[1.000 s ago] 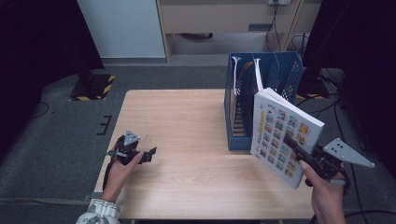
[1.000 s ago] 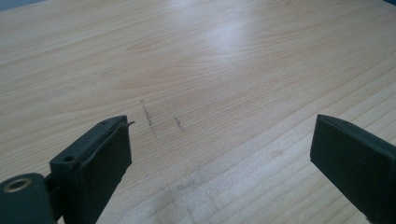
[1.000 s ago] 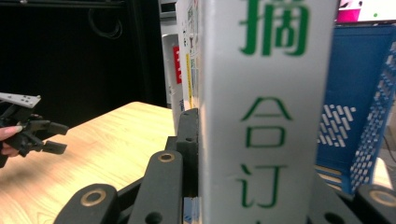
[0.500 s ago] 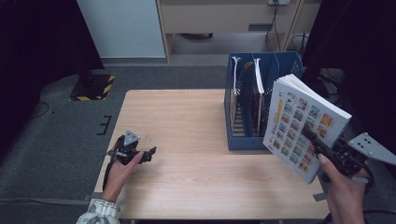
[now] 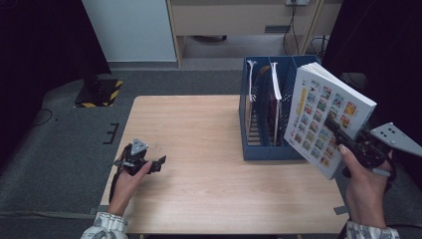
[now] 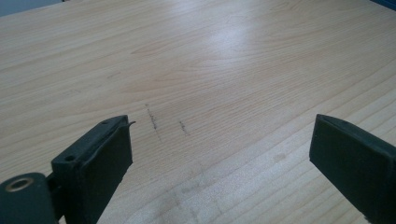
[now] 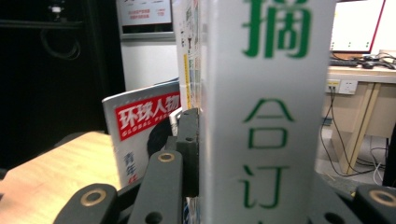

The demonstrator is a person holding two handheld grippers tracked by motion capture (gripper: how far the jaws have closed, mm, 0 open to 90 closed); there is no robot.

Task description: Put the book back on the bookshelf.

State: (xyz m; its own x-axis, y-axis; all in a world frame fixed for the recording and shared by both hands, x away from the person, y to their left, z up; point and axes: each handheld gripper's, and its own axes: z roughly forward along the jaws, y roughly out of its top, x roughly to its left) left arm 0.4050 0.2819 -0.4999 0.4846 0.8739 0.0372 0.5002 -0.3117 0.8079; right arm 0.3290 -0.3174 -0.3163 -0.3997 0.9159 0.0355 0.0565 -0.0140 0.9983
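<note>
Carefully, with the right gripper (image 5: 334, 125) clamped on the thick white book (image 5: 328, 118) held aloft just right of the blue file rack (image 5: 259, 114), keep upright and lower into a free slot, left gripper (image 5: 158, 163) resting wide open on the bench (image 5: 209, 164).

A thick white book (image 7: 261, 116) sits clamped between the black jaws — red-titled magazine (image 7: 140, 126) behind.

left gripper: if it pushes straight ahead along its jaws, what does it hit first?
Likely the light wooden tabletop: the left gripper, jaws open and empty, points slightly down at bare wood. No object lies in that line; depth is hard to judge.
</note>
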